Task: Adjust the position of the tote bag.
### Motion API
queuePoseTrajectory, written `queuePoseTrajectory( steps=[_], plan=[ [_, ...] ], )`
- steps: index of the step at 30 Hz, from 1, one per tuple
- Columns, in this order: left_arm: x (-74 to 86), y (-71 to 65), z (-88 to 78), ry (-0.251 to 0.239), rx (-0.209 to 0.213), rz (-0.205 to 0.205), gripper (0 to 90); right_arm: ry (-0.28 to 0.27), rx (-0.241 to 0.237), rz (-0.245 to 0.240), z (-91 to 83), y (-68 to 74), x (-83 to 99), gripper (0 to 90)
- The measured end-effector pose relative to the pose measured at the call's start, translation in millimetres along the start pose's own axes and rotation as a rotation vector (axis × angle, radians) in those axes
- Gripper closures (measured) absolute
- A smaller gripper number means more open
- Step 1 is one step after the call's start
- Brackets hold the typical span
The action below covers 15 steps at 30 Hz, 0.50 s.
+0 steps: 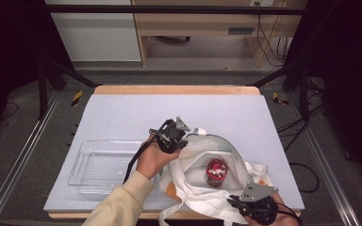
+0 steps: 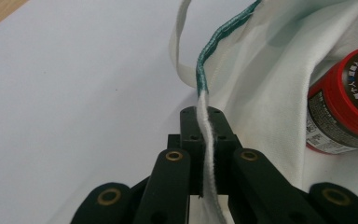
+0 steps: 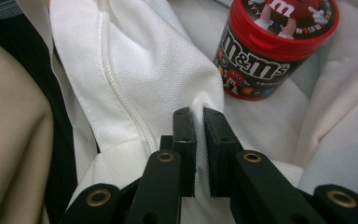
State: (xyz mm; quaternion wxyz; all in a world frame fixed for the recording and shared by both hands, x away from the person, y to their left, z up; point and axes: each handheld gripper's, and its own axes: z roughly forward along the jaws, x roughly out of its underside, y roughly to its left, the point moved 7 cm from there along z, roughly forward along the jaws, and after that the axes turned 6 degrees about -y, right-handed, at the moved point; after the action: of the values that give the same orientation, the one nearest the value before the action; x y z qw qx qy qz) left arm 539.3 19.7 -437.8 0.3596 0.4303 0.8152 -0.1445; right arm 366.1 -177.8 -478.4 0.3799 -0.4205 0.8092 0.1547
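Observation:
A white cloth bag (image 1: pixel 202 186) with a green-trimmed rim lies open on the pale table mat (image 1: pixel 136 117). Inside it stands a round candy tub (image 1: pixel 216 172) with a red lid, also seen in the left gripper view (image 2: pixel 342 107) and the right gripper view (image 3: pixel 272 44). My left gripper (image 1: pixel 181 136) is shut on the bag's rim edge (image 2: pixel 206 140) at the bag's far left side. My right gripper (image 1: pixel 238 203) is shut on a fold of the bag's cloth (image 3: pixel 200 154) at the near side, close to the table's front edge.
A clear plastic tray (image 1: pixel 104 165) sits left of the bag on the mat. The bag's loose handles (image 1: pixel 179 207) trail toward the front edge. A cream sleeve (image 1: pixel 118 202) comes in from below. Beyond the table are a wooden desk and cables.

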Motion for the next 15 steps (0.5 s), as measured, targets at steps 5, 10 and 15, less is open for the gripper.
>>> queuePoseTrajectory(
  steps=[5, 10, 15],
  plan=[
    [1.5, 3.2, 3.0, 0.003, -0.005, -0.007, 87.4, 0.005, -0.004, -0.004, 2.7, 4.8, 6.4, 84.7],
    [2.2, 5.3, 5.2, -0.001, -0.01, -0.015, 87.3, 0.018, -0.006, -0.009, 5.7, 8.2, 11.0, 84.8],
    [2.6, 8.9, 7.4, -0.004, -0.01, -0.039, 87.3, 0.019, -0.008, -0.008, 6.1, 9.5, 12.8, 84.9]
  ],
)
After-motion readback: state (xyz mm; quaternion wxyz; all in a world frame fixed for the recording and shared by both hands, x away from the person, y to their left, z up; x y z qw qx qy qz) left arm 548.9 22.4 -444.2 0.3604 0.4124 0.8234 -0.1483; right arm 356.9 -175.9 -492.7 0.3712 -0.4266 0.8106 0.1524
